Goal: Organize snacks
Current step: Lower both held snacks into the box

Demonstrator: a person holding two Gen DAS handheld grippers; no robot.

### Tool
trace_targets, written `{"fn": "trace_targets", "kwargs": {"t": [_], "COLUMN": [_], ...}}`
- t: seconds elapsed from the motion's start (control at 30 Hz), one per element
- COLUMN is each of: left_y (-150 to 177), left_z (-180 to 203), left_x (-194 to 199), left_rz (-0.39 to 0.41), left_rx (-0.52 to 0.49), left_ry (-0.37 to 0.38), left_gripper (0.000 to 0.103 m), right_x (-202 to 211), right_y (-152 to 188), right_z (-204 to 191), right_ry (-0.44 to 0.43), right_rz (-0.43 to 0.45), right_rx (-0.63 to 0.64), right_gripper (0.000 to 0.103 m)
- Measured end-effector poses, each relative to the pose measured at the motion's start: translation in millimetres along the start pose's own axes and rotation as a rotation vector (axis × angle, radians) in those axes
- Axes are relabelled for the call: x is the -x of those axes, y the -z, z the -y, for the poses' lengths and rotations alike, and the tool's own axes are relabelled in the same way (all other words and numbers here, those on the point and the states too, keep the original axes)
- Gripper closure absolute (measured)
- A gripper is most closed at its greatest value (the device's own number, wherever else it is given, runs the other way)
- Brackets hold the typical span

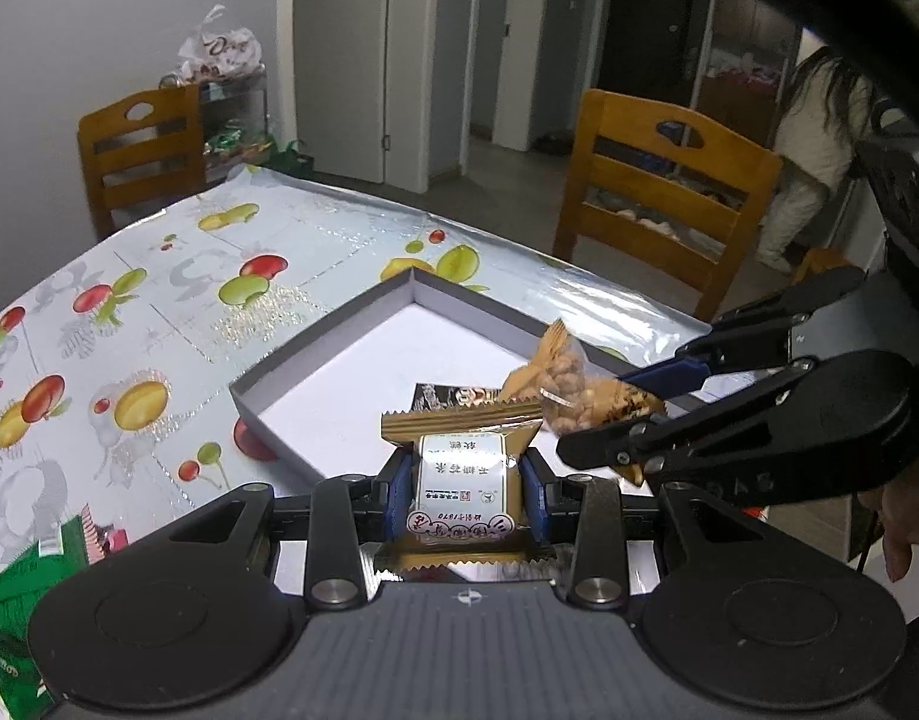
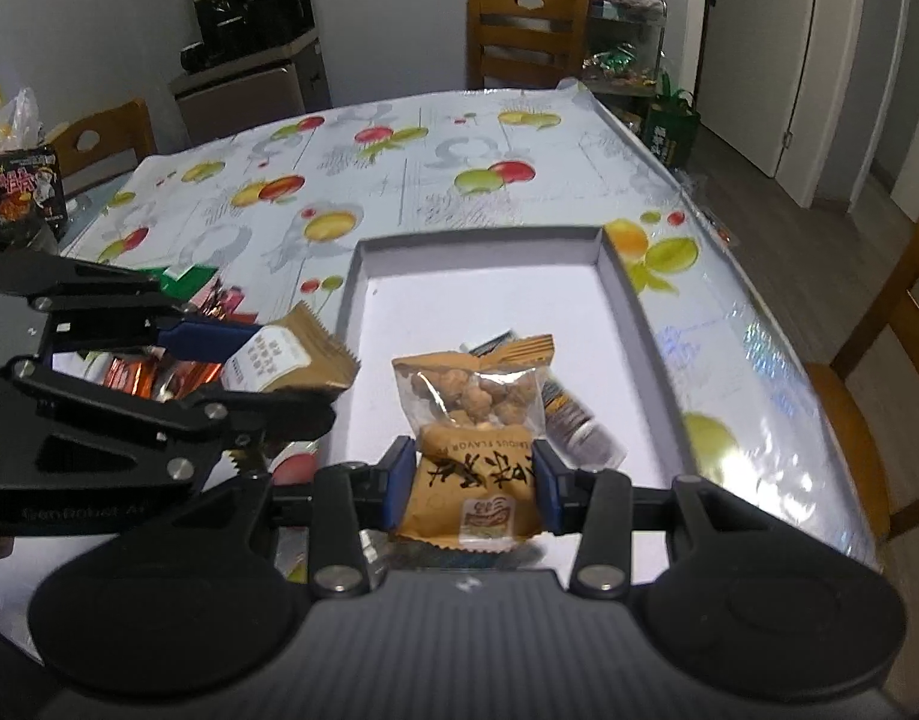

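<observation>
My left gripper (image 1: 465,489) is shut on a gold-brown snack packet with a white label (image 1: 462,474), held over the near edge of the grey shallow box (image 1: 315,330). My right gripper (image 2: 471,483) is shut on an orange nut packet with a clear window (image 2: 471,414), held above the box (image 2: 624,276). The right gripper also shows in the left wrist view (image 1: 651,420), to the right, with the nut packet (image 1: 570,387). The left gripper and its packet (image 2: 285,354) show at left in the right wrist view. A dark snack packet (image 2: 573,420) lies inside the box.
A fruit-print cloth (image 2: 399,180) covers the table. More snack packets (image 2: 159,372) lie left of the box, with a green bag (image 1: 21,600) by them. Wooden chairs (image 1: 657,204) stand around the table. A person (image 1: 813,162) stands far right.
</observation>
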State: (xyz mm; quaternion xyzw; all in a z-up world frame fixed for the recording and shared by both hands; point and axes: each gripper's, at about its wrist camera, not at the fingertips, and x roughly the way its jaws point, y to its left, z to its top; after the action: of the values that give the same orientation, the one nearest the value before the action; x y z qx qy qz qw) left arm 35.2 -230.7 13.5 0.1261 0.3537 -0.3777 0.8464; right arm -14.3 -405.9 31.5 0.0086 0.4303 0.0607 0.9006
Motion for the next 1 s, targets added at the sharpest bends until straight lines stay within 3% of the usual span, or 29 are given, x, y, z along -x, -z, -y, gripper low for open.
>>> {"fn": "trace_targets", "kwargs": {"t": [0.4,1.0], "left_y": [-18.7,-18.7], "left_z": [15.9,27.3], "left_x": [-31.5,-56.7], "left_rz": [-0.058,-0.09], "left_rx": [0.019,0.024], "left_ry": [-0.055,-0.028], "left_gripper": [0.065,0.064], "right_x": [-17.9,-19.3], "right_y": [-1.5,7.5], "right_z": [51.9,65.4], "right_ry": [-0.061,-0.067], "right_rz": [-0.018,-0.051], "right_rx": [-0.006,0.001], "right_gripper": [0.062,0.062]}}
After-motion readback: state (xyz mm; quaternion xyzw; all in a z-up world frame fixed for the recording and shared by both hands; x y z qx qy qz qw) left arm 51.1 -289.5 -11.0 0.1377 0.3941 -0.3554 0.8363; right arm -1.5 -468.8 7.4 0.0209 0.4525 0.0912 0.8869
